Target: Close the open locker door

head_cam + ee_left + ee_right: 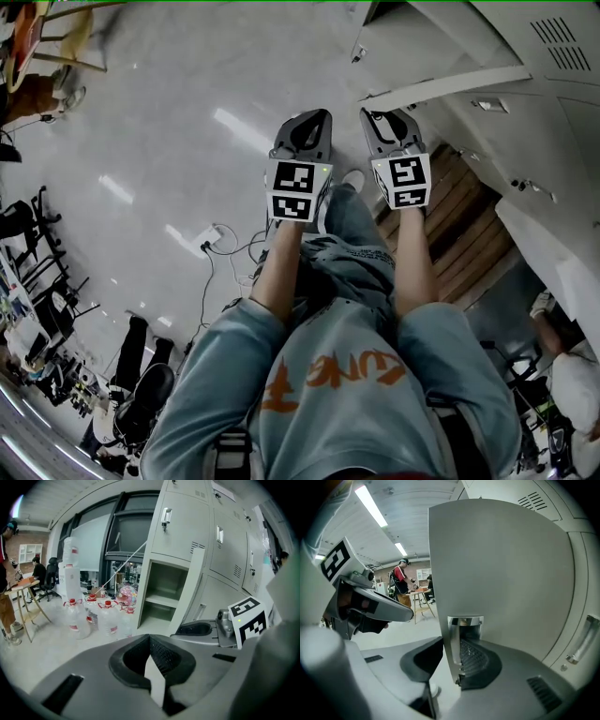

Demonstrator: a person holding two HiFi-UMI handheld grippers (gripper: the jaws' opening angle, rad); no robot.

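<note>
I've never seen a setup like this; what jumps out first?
A grey open locker door juts from the locker bank, baring a shelved compartment. In the right gripper view, the right gripper grips that door's edge at its metal latch. Big clear water bottles crowd the floor left of the lockers.

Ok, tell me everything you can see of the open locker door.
The door is a plain pale grey panel, metal by its look, upright and swung out from the lockers, leaving a shelved compartment open. A shiny chrome handle sits at its free edge. That edge, handle included, stands between the jaws of the right gripper, one pad on each side; whether they press on it is unclear.
</note>
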